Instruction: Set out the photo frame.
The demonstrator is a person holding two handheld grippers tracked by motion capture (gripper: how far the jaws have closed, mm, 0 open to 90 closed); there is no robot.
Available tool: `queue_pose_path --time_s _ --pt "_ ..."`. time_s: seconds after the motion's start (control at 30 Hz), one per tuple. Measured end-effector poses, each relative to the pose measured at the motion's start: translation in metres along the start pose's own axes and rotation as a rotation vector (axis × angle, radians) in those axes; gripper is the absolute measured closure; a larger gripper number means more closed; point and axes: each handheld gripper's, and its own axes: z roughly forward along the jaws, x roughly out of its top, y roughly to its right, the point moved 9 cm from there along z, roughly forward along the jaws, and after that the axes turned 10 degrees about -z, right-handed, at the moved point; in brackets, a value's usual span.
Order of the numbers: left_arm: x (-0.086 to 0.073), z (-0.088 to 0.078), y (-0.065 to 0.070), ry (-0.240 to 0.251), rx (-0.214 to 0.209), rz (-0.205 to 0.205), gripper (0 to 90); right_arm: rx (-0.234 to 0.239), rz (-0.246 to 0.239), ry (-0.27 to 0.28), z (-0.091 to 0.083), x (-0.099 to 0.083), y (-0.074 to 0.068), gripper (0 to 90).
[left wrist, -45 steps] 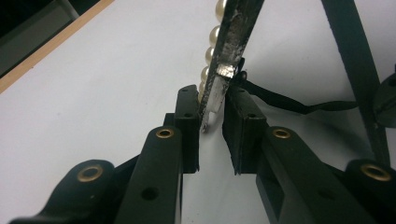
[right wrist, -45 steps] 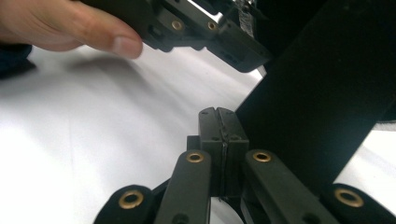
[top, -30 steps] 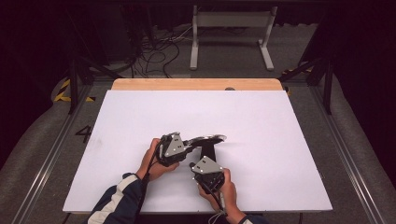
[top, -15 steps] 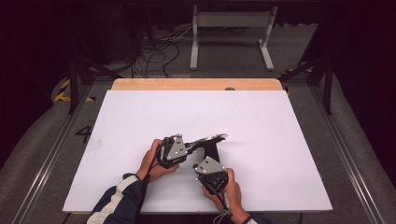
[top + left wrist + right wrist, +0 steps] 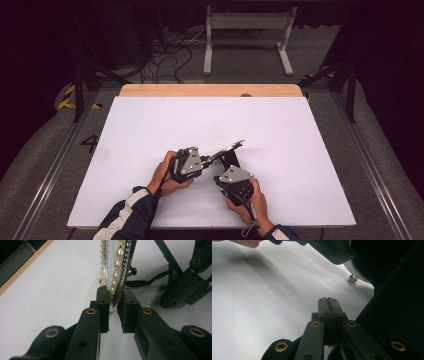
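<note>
The left gripper (image 5: pixel 113 312) fingers clamp the pearl-edged frame (image 5: pixel 119 272) by its rim. It stands tilted above the white counter (image 5: pixel 150 130). The right gripper (image 5: pixel 328 302) fingers are pressed together, empty, just beside it.

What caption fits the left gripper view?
Left tool clamps the edge of a pearl-trimmed silver frame above the white table.

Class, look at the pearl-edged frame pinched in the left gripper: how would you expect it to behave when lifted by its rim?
The pearl-edged frame keeps a straight edge while the left gripper grips one end, so it is probably stiff. Its beaded, shiny rim gives the pads uneven contact, so it may slip or twist. The pearls look glued on, so probably fragile.
</note>
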Motion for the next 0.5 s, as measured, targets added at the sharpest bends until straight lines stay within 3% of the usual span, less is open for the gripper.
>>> queue_pose_path --time_s 0.5 --pt "0.002 -0.001 0.007 -0.01 -0.004 0.012 79.1 0.024 0.008 -0.01 -0.009 -0.011 0.014 90.0"
